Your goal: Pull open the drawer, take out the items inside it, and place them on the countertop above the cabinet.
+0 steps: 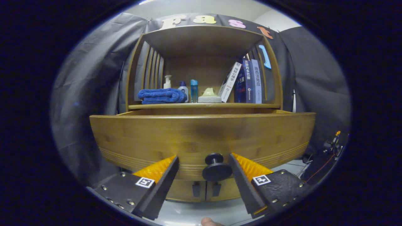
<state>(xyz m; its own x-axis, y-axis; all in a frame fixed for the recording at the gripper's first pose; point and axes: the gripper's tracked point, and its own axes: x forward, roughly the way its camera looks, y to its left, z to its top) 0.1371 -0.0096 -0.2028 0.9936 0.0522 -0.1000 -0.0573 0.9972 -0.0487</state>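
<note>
Drawer [201, 135]: gripper view; its front stands pulled out from under the bench [204, 106]. You cannot see inside from this low angle, so the items are hidden.
Knob [216, 168]: sits between the fingers, nearer the right one, with a gap showing on the left.
Tool [204, 163]: your fingers are spread, gripping nothing; neither clearly presses the knob.
Bench load: towel [161, 95], bottles [188, 90], soap dish [209, 95] and books [248, 83] crowd it.
Risk, reach: if you go in blind you may jab the drawer front or miss the items; lift first.
Risk, placing: little bare bench shows, so a careless set-down could topple a bottle.
Risk, knob: closing off-centre would let it slip.
</note>
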